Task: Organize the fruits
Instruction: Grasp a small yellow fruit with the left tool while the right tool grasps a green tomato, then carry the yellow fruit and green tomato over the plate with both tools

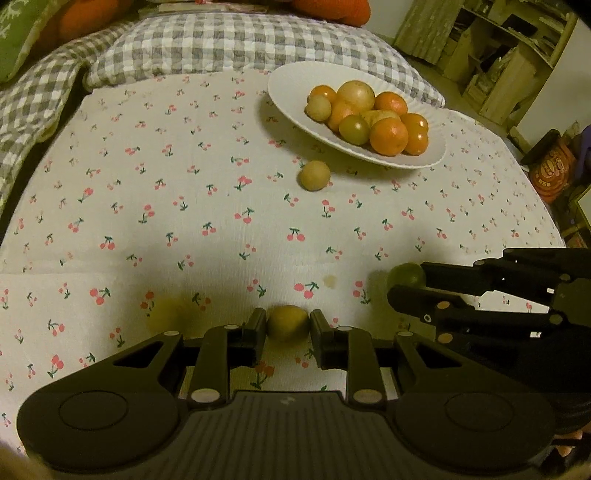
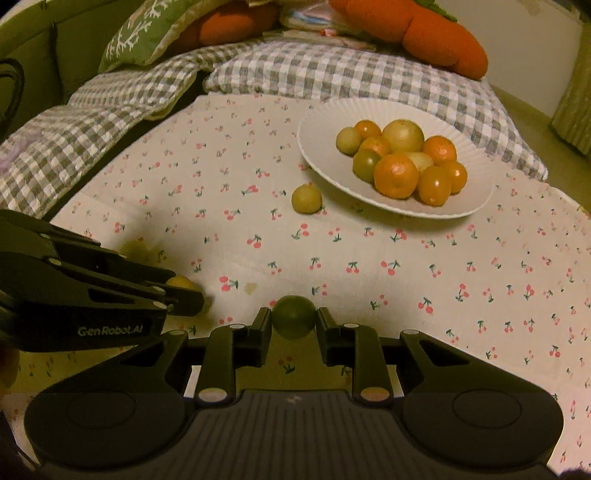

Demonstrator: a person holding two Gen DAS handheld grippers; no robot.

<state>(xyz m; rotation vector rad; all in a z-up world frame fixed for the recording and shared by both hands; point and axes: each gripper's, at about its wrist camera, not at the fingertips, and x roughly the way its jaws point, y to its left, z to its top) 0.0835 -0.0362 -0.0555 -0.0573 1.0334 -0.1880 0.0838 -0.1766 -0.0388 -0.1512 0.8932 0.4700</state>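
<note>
The left tool (image 1: 287, 325) is clamped on a small yellow fruit (image 1: 287, 327), one finger pressed to each side of it, low over the cherry-print cloth (image 1: 184, 206); seen from the right wrist, that tool (image 2: 184, 293) comes in from the left edge with the yellow fruit (image 2: 180, 283) just showing at its tips; the right tool (image 2: 293, 321) is clamped on a dark green fruit (image 2: 294, 316), again with a finger tight on either side; from the left wrist, the right tool (image 1: 406, 286) reaches in from the right edge, the green fruit (image 1: 406, 275) at its tips; the two tools lie near each other, side by side, both angled down at the cloth.

Further back on the cloth stands a white ribbed plate (image 2: 321, 122), heaped with orange, yellow and greenish round fruits touching one another; the same plate (image 1: 288, 79) sits toward the right in the left wrist view; one pale yellow fruit (image 2: 306, 198) lies loose on the cloth just beside the plate's near rim, apart from both tools (image 1: 314, 175); a dim yellowish fruit (image 2: 135, 249) lies on the cloth just behind the left tool.

Beyond the cloth lies a grey-and-white checked quilt (image 2: 332, 74), with a green patterned cushion (image 2: 147, 29) and an orange plush cushion (image 2: 424, 33) behind it; wooden shelving (image 1: 517, 55) stands at the far right.
</note>
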